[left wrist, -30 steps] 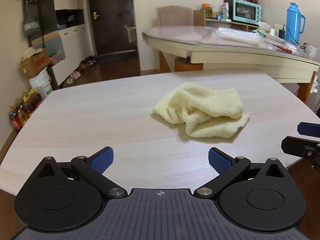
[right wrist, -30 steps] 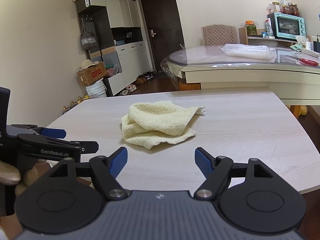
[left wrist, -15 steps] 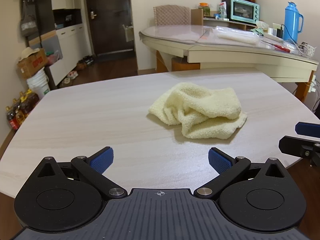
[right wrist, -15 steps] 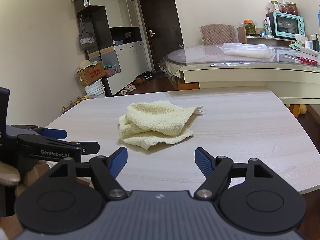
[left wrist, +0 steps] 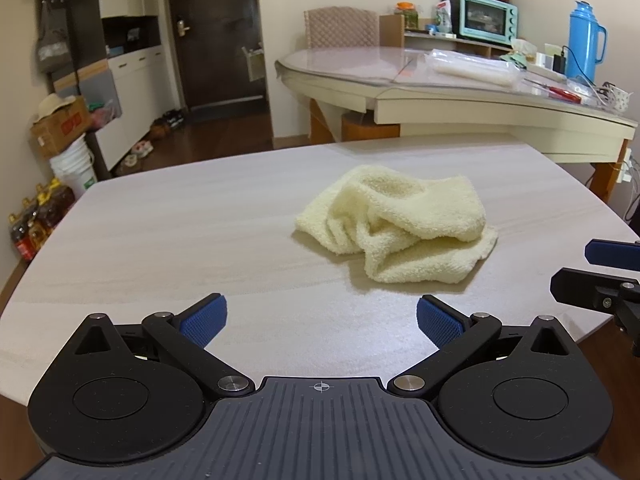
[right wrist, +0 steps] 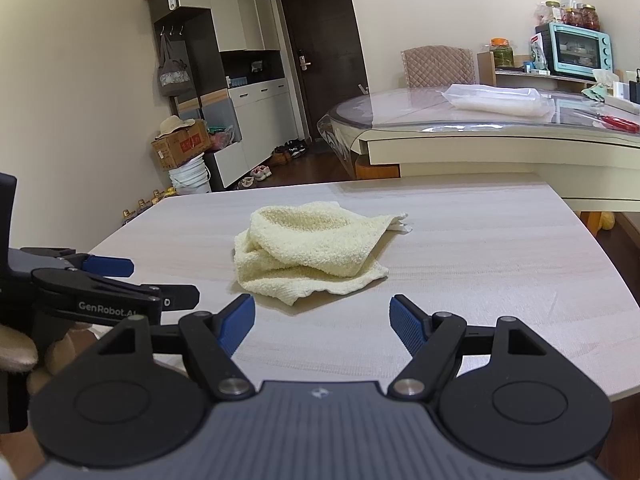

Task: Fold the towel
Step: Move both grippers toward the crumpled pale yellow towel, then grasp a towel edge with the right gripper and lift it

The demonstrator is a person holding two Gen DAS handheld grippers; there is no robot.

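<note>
The towel point(left wrist: 394, 224) lies crumpled mid-worktop point(left wrist: 160, 240), ahead of both grippers, long axis roughly across them. The left gripper point(left wrist: 320, 320) sees it ahead-right, the right gripper point(right wrist: 322, 320) ahead-left; neither is clearly nearer. Both pairs of fingers stand apart, empty. Worktop otherwise bare; a cluttered dining room lies behind.

Cream walls point(right wrist: 80, 80), dark door point(left wrist: 216, 32), white cabinets point(right wrist: 256, 128), glass-topped table point(left wrist: 460, 84) with teal oven point(left wrist: 486, 20).
</note>
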